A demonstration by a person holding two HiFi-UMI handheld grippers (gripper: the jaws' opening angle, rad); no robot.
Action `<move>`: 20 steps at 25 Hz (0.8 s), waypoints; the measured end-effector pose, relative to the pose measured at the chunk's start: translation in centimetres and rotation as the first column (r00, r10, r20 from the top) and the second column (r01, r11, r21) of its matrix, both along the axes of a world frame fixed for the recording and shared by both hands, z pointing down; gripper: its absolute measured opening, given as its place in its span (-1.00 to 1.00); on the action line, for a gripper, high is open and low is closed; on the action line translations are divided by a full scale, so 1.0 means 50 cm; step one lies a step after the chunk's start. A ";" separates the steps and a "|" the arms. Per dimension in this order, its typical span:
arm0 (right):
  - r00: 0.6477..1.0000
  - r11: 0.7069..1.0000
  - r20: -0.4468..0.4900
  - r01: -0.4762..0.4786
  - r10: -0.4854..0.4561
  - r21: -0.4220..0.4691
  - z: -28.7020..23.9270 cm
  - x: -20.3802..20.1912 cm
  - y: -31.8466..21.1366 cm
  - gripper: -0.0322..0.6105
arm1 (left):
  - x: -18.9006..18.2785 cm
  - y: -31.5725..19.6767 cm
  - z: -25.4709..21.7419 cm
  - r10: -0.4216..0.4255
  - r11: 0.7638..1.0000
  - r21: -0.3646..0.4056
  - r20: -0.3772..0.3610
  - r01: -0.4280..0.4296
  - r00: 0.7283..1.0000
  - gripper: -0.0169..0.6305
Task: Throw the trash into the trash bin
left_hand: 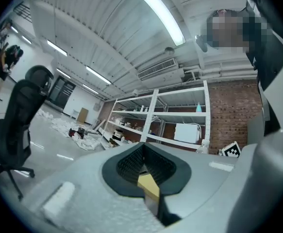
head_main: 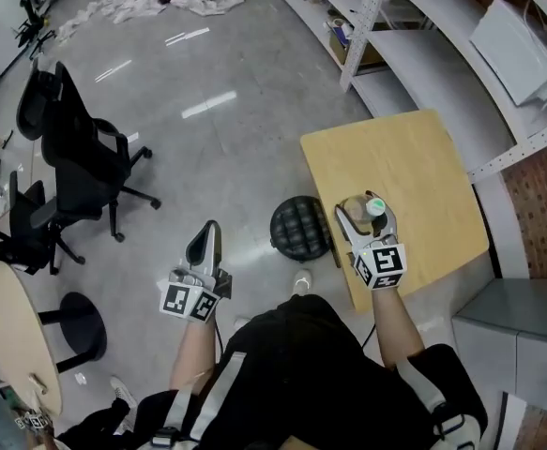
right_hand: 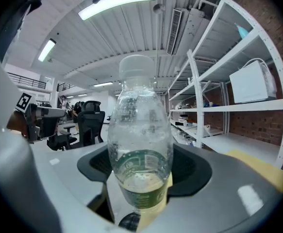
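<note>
Mid-carry: gripping 1 clear bottle (right_hand: 140, 144) upright in right gripper (head_main: 368, 223) over wooden table (head_main: 423, 167); left gripper (head_main: 205, 242) pinched closed, empty. Next, likely: swinging left over dark round bin (head_main: 301, 228), releasing.

Workshop-like office, black office chairs (head_main: 76, 148), white metal shelving (head_main: 423, 64), brick wall (head_main: 536, 204), ceiling strip lights (left_hand: 158, 13)

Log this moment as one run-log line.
right gripper: shut on bottle | left gripper: shut, empty | trash bin: on floor beside table
</note>
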State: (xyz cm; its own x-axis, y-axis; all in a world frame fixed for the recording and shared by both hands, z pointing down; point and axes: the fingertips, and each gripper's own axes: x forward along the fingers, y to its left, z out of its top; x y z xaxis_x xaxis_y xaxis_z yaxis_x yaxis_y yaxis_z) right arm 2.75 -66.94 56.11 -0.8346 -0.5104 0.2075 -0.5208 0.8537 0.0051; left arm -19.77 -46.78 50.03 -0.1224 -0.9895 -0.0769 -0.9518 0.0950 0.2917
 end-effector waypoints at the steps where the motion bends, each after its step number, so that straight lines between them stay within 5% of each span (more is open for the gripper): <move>1: 1.000 1.000 0.004 0.021 -0.021 0.004 -0.008 -0.027 0.018 0.11 | -0.021 0.035 -0.007 -0.031 1.000 -0.005 0.006 0.031 1.000 -0.95; 11: 0.963 0.964 0.051 0.261 -0.263 0.042 -0.077 -0.264 0.230 0.11 | -0.168 0.387 -0.042 -0.320 0.947 0.020 0.014 0.320 0.947 -0.95; 20: 0.856 0.858 0.062 0.511 -0.514 0.055 -0.088 -0.475 0.464 0.11 | -0.213 0.680 -0.048 -0.543 0.840 0.022 0.025 0.543 0.839 -0.95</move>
State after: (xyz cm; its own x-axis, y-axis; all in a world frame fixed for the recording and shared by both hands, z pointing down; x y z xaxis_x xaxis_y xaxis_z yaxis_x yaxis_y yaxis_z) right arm -21.03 -43.73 51.70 -0.9918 -0.0119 0.1271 -0.0095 0.9998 0.0194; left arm -30.43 -12.76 47.63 -0.6371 -0.7640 -0.1017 -0.7568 0.5951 0.2703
